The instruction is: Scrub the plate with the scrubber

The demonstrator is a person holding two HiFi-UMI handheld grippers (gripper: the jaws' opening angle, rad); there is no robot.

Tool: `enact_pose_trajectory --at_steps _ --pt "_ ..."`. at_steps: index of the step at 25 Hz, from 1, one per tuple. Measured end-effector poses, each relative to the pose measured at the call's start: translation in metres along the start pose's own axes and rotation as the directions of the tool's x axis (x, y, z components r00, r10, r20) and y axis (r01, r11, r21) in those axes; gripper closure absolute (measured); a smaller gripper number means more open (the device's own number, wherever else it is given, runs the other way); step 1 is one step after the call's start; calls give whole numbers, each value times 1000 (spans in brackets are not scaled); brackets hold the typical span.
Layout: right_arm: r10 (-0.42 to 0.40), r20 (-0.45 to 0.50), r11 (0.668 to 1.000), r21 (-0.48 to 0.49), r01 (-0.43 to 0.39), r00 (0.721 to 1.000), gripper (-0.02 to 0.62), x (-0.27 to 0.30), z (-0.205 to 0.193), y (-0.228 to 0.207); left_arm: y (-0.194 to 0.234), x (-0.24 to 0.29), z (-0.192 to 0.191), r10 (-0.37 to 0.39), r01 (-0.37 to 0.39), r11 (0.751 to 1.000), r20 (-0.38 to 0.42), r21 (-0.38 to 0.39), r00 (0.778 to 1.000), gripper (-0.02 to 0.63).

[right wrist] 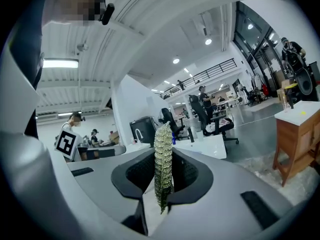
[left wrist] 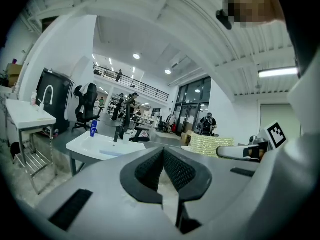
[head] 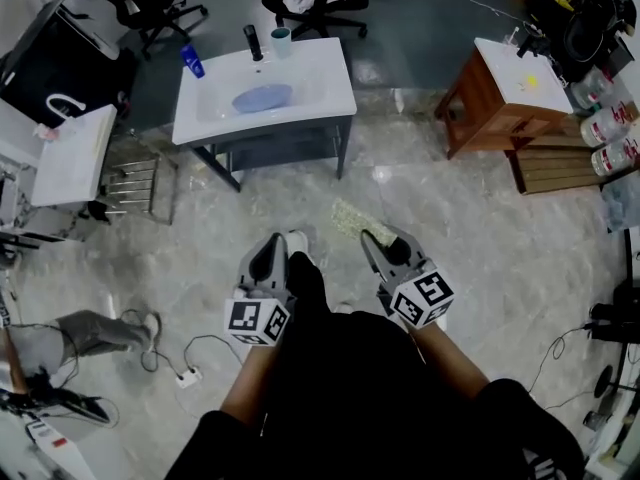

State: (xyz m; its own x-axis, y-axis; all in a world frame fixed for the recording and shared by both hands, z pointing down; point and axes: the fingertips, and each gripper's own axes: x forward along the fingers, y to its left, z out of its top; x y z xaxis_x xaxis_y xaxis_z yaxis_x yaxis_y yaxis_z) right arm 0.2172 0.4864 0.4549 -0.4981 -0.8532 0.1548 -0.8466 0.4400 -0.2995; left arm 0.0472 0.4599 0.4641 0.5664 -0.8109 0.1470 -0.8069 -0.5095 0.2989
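Your right gripper (head: 372, 240) is pinching the scrubber (right wrist: 163, 149) upright between its jaws, while your left gripper (left wrist: 163, 156) is holding its jaws pressed together, plate (head: 262, 97) lying well ahead.

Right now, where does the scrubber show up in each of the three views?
Head view: the scrubber is just below centre, sticking forward from the right gripper.
Left gripper view: right of centre, flat side showing.
Right gripper view: dead centre, edge-on, clamped between the jaws.
Shared landmark: the white sink table lies beyond it in every view.
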Motion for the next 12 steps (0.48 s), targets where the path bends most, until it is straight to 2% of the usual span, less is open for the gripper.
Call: enact_pose_trajectory --at_steps 7,12 --pt "-46 -32 999 7 46 998 534 65 14 -38 41 73 17 -40 40 999 -10 -5 999 601" --pt "-58 -35 998 20 58 998 535 127 31 -62 90 120 33 -32 31 999 -26 -28 999 601"
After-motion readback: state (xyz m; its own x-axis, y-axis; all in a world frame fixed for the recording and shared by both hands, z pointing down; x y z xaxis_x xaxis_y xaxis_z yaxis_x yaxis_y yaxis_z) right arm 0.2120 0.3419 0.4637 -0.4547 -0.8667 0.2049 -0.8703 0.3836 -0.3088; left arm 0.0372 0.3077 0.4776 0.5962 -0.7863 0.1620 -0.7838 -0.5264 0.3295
